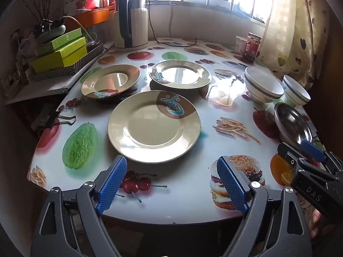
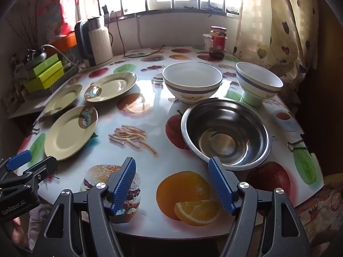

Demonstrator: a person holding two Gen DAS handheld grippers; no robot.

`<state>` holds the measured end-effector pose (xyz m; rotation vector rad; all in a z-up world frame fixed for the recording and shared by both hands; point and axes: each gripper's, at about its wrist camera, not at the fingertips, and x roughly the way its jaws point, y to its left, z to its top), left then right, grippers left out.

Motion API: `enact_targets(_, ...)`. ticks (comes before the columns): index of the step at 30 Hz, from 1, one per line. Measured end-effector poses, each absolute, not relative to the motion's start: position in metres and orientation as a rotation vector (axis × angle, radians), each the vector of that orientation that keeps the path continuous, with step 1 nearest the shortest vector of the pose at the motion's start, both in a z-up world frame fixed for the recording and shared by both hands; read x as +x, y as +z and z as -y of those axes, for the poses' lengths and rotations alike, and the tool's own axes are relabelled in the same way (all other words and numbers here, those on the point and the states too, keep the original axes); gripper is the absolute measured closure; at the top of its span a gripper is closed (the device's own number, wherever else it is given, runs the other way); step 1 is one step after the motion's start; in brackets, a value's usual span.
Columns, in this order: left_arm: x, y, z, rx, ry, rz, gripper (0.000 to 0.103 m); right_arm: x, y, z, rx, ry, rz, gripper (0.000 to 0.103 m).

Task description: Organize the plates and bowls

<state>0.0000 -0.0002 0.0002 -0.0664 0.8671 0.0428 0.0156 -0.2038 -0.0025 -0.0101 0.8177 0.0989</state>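
Here both ribbed-padded grippers, left gripper [image 1: 171, 186] and right gripper [image 2: 173, 184], gape empty near round glossy plates [image 1: 154, 126].

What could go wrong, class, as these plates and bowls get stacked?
1. The near plate lies flat on a glossy table, so jaws may push it along rather than lift it.
2. The steel bowl sits near the table's edge and might be nudged off.
3. The tall bowl has a narrow foot and could tip.
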Motion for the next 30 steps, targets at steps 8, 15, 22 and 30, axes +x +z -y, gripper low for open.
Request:
enact_targets(8,0.005,-0.003,0.004,-0.033,0.081,-0.882,0.016,0.017,0.000,0.200,-0.022,0.091,-0.804,0.032)
enact_targets(15,0.007,0.002,-0.001,-0.032,0.070,-0.881,0.016,0.019,0.005,0.196,-0.043,0.105,-0.790,0.032)
enact_targets(22,0.009,0.000,-0.005,-0.052,0.078,-0.891,0.016,0.021,0.004,0.194,-0.043,0.118,-0.788,0.032)
enact_targets(30,0.009,-0.001,-0.005,-0.046,0.086,-0.891,0.016,0.023,0.004,0.192,-0.041,0.116,-0.788,0.032)
